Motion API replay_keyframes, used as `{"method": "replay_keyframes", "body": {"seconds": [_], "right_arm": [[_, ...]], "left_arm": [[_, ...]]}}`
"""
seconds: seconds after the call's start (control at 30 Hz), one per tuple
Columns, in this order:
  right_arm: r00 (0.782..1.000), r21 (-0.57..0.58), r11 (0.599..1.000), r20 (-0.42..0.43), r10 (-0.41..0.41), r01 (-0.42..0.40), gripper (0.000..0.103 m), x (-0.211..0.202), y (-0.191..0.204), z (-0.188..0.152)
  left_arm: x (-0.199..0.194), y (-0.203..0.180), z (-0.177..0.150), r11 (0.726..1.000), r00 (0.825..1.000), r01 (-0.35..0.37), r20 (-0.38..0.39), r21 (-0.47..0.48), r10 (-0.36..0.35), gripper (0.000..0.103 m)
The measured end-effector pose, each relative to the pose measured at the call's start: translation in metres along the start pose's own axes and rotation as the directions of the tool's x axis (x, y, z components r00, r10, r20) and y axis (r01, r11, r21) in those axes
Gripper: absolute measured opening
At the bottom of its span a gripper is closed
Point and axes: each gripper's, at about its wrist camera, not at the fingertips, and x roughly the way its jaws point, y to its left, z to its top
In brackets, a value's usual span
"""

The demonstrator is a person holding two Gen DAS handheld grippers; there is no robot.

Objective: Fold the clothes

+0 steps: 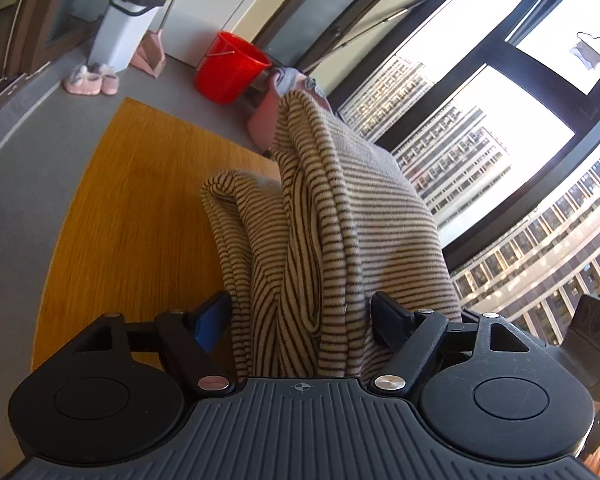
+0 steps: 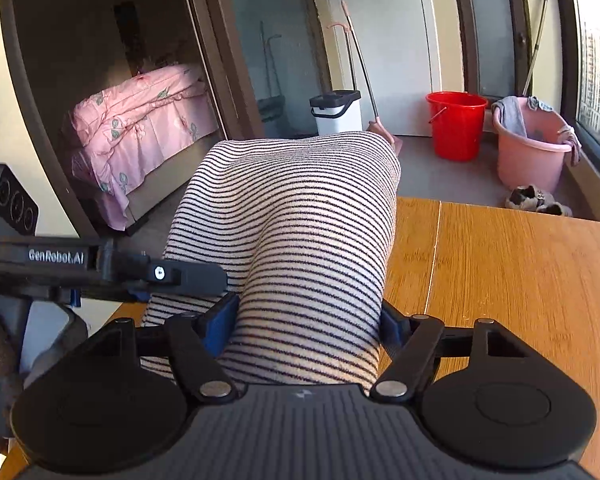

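We have the striped garment (image 1: 340,216) clamped in both the left gripper (image 1: 304,320) and the right gripper (image 2: 306,320), bunched and raised over the near part of the wooden table (image 2: 500,264), probably to spread it for folding.

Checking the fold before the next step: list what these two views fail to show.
- Left gripper fingertips: left wrist view, buried in the striped garment.
- Right gripper fingertips: right wrist view, covered by the garment.
- Garment's type and far hem: both views, draped out of sight.
- Pink tub contents: right wrist view, too small.
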Motion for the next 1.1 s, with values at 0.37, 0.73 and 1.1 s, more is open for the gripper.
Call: {"method": "replay_keyframes", "body": {"seconds": [0.37, 0.73, 1.1], "right_arm": [[0.999, -0.206, 0.978, 0.017, -0.033, 0.036, 0.078, -0.015, 0.04, 0.005], [0.992, -0.271, 0.956, 0.032, 0.122, -0.109, 0.083, -0.051, 0.029, 0.032], [0.975, -0.095, 0.986, -0.186, 0.121, -0.14, 0.041, 0.075, 0.033, 0.113]], "left_arm": [[-0.003, -0.025, 0.017, 0.968, 0.979, -0.205, 0.044, 0.141, 0.201, 0.066], [-0.004, -0.027, -0.001, 0.942, 0.967, -0.245, 0.122, 0.229, 0.222, 0.078], [-0.009, -0.015, -0.007, 0.946, 0.968, -0.241, 0.123, 0.218, 0.218, 0.085]]}}
